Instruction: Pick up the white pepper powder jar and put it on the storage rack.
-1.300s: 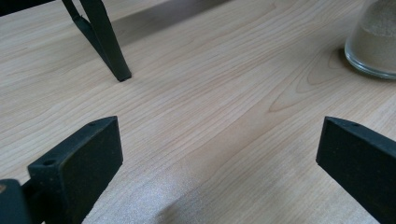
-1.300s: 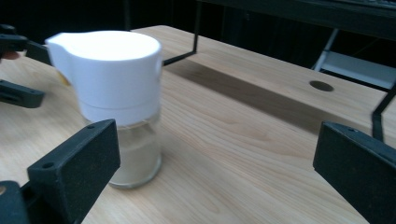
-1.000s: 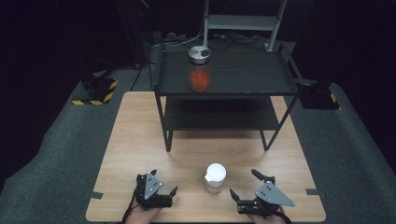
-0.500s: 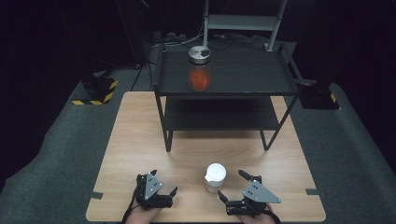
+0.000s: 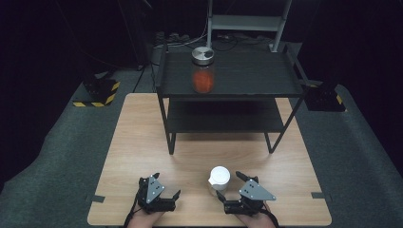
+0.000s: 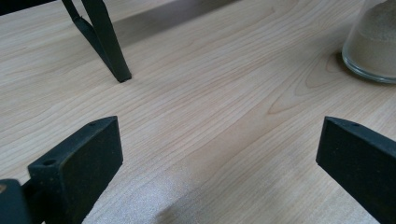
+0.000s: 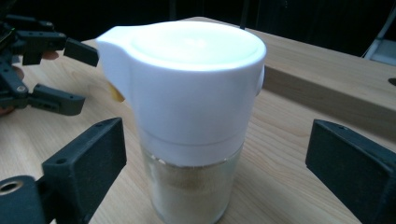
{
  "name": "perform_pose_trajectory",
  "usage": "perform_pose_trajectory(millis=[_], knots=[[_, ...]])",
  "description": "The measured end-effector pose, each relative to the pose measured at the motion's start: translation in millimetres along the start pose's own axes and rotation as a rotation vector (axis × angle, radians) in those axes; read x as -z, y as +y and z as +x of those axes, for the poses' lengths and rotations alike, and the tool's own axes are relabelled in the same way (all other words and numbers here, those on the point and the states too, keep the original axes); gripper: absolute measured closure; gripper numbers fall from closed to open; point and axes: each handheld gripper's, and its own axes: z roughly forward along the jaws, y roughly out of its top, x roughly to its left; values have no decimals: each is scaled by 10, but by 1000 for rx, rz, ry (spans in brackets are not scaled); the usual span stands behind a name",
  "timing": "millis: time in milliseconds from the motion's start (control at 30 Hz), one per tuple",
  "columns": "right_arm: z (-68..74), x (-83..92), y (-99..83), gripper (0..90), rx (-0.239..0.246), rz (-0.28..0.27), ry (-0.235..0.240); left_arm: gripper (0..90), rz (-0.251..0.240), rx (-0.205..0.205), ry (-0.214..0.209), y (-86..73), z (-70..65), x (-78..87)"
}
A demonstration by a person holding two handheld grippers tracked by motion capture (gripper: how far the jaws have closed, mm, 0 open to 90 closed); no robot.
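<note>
Your glass shaker point(image 7: 194, 126) has a white spouted lid and tan powder inside; it stands upright near the front edge of the surface point(image 5: 142, 137). Your right claw point(image 7: 215, 158) straddles it, jaws apart and just closing, pads not touching. Your left claw point(image 6: 219, 154) gapes empty. On the shelf point(image 5: 256, 76), a jar point(image 5: 203, 71) holds something orange.

The person's left hand holds the black two-jaw left tool point(image 5: 175, 196) low and level, jaws spread wide with nothing between them. The right hand holds the matching right tool point(image 5: 229, 184), its grey three-cornered plate on top. Its jaws have just been closing, yet stand apart on either side of what lies between them, pads not pressing.
</note>
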Motion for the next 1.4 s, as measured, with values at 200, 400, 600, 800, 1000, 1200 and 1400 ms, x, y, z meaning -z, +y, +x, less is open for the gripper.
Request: perform_pose_trajectory(millis=[200,400,600,800,1000,1200,1400], knots=[[0,-88,-42,121,-27,-5,12,6,-2,5,-2,-4,8,3],[27,-145,-133,216,-34,-43,23,6,-4,7,-3,-9,12,6],[46,-180,-204,263,-40,-74,27,6,-4,4,-2,-7,6,5],[41,-210,-269,284,-58,-97,35,6,-4,5,-3,-8,10,5],[56,-207,-274,295,-48,-100,28,6,-6,3,-4,-11,9,6],[90,-182,-267,299,-35,-110,2,6,-11,8,-10,-21,23,9],[44,-72,-239,299,-46,-155,-15,6,-12,8,-13,-24,29,12]])
